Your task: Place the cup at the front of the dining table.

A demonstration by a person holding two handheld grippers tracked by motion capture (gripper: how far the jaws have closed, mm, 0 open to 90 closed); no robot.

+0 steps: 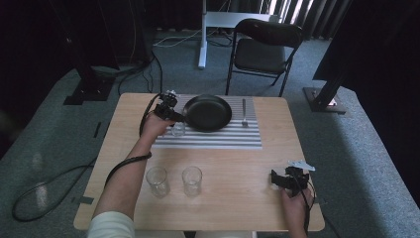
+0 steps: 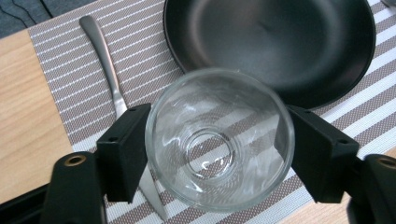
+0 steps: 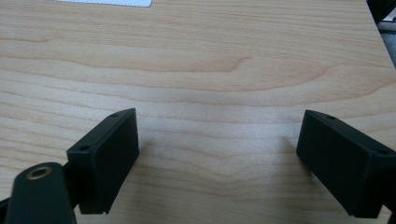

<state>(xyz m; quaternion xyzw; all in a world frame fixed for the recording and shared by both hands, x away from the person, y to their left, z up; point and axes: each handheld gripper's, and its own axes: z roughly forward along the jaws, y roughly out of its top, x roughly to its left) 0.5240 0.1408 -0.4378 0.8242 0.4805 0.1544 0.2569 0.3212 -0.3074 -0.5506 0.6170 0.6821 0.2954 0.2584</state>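
Note:
A clear drinking glass (image 2: pixel 219 140) stands upright on the striped placemat (image 2: pixel 70 93), between a silver knife (image 2: pixel 105 60) and a black plate (image 2: pixel 280 42). My left gripper (image 2: pixel 217 140) is shut on this glass, one jaw pressed to each side of its rim. From the high view, the left gripper (image 1: pixel 174 123) sits over the glass (image 1: pixel 178 130) at the left edge of the black plate (image 1: pixel 208 112). My right gripper (image 1: pixel 282 179) rests low at the table's front right. In the right gripper view, the right gripper (image 3: pixel 217 158) is open over bare wood.
Two more empty glasses (image 1: pixel 157 181) (image 1: pixel 191 180) stand side by side near the front of the wooden table (image 1: pixel 237 163). A fork (image 1: pixel 243 111) lies on the placemat right of the plate. A folding chair (image 1: pixel 262 49) stands behind the table.

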